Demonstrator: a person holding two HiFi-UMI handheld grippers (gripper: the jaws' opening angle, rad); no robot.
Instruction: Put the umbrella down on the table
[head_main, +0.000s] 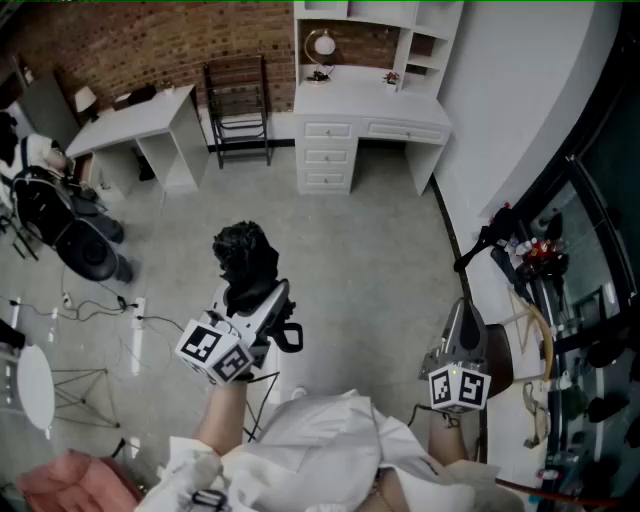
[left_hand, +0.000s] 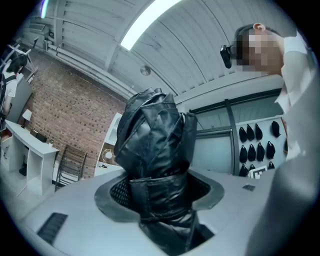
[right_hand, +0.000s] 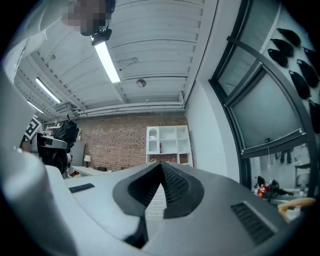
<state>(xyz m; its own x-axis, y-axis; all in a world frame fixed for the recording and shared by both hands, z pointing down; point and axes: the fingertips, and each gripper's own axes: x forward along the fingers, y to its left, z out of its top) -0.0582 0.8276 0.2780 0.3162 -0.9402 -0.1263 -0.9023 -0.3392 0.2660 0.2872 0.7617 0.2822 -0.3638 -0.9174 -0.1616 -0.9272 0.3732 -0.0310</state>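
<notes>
While the folded black umbrella (head_main: 245, 255) (left_hand: 152, 150) is off any table, it sits clamped in the left gripper (head_main: 250, 295) (left_hand: 160, 192), held in the air over the grey floor (head_main: 370, 260) on the person's side of the white desk (head_main: 370, 130). Seen from the left gripper view, the two jaws stand wide and press on the bundle where its strap wraps round, and the crumpled fabric bulges up and out past the jaw tips. Most of the umbrella's top stands clear of the gripper, pointing towards the desk.

Seen from the head, the left gripper's marker cube (head_main: 215, 350) lies on the near side of the umbrella, farther from the desk, close to the person's white sleeve (head_main: 330, 440).

On the other hand, the right gripper (head_main: 465, 315) (right_hand: 161, 172) is clenched with nothing in it: its jaws meet at the tips. It is well apart from the umbrella and about as far from the desk, off towards the desk's right end, and its own marker cube (head_main: 458, 388) is behind it.

Left of the desk, a dark folding chair (head_main: 238, 105) stands against the brick wall (head_main: 120, 40), and farther left again is a plain white table (head_main: 135, 120).
</notes>
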